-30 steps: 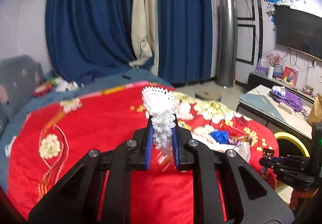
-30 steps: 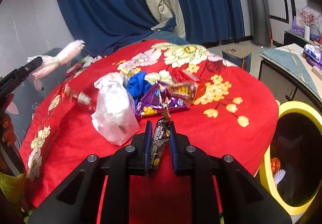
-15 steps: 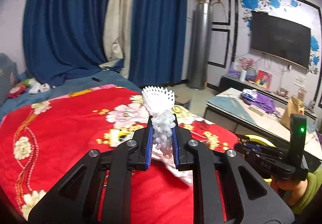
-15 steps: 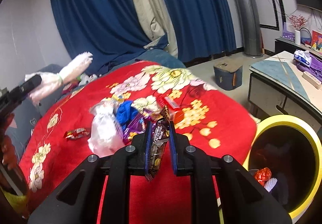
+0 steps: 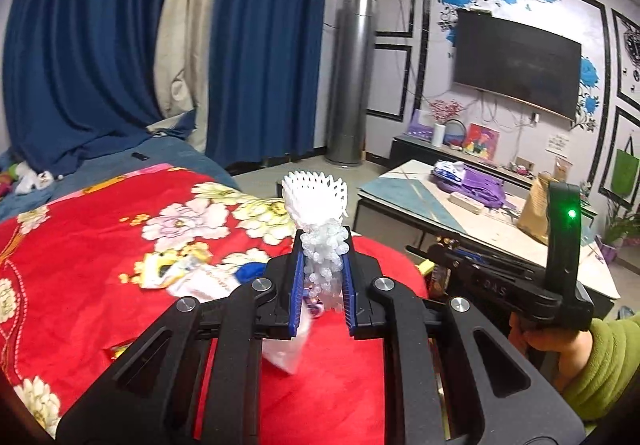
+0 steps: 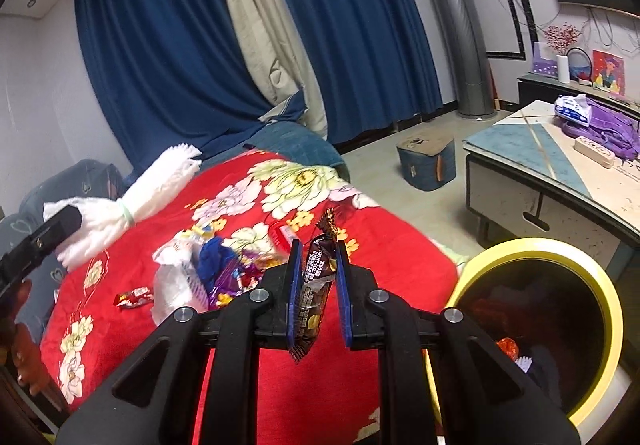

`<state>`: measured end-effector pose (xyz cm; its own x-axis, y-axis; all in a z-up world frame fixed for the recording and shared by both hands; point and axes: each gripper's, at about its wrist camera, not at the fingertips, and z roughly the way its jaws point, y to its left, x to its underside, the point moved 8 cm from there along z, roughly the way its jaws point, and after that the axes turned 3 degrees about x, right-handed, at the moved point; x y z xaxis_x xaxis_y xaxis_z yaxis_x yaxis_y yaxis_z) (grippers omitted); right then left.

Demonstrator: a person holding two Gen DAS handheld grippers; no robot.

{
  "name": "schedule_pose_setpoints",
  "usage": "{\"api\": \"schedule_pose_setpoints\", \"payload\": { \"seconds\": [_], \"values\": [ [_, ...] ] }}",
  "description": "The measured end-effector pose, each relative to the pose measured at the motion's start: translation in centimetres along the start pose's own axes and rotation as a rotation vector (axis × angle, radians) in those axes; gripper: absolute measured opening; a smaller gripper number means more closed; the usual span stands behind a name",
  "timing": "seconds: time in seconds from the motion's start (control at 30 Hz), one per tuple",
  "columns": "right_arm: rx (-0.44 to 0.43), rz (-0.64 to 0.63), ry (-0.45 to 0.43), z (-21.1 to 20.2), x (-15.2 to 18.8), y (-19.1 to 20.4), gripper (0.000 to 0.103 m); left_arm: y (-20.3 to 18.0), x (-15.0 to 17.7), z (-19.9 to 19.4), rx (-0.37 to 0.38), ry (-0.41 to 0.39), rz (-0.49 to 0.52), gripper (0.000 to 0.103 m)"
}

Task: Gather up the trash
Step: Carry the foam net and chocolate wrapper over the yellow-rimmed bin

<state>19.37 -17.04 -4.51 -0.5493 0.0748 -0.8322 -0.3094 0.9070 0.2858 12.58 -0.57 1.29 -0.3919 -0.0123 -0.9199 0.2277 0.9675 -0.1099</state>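
While the left tool [image 5: 322, 277] is pinching a white foam net [image 5: 320, 221] between its blue pads, it is swinging right since a second ago, so the TV [image 5: 516, 63] and the low table [image 5: 480, 221] are now filling the right half of its view. The right tool [image 6: 318, 281] is gripping a dark snack wrapper [image 6: 316, 285] upright, lifted nearer the yellow-rimmed bin [image 6: 532, 245] at right. Other litter is lying in a wrapper pile [image 6: 212, 269] on the red bedspread [image 6: 120, 245], left of the right tool
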Motion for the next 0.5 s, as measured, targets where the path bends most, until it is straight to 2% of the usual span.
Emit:
{"api": "schedule_pose_setpoints", "payload": {
  "seconds": [0.5],
  "values": [
    [0.088,0.057,-0.068,-2.6,-2.3,-5.5,0.015,-6.1,0.6,2.6,0.122,0.021,0.047,0.011]
  ]
}}
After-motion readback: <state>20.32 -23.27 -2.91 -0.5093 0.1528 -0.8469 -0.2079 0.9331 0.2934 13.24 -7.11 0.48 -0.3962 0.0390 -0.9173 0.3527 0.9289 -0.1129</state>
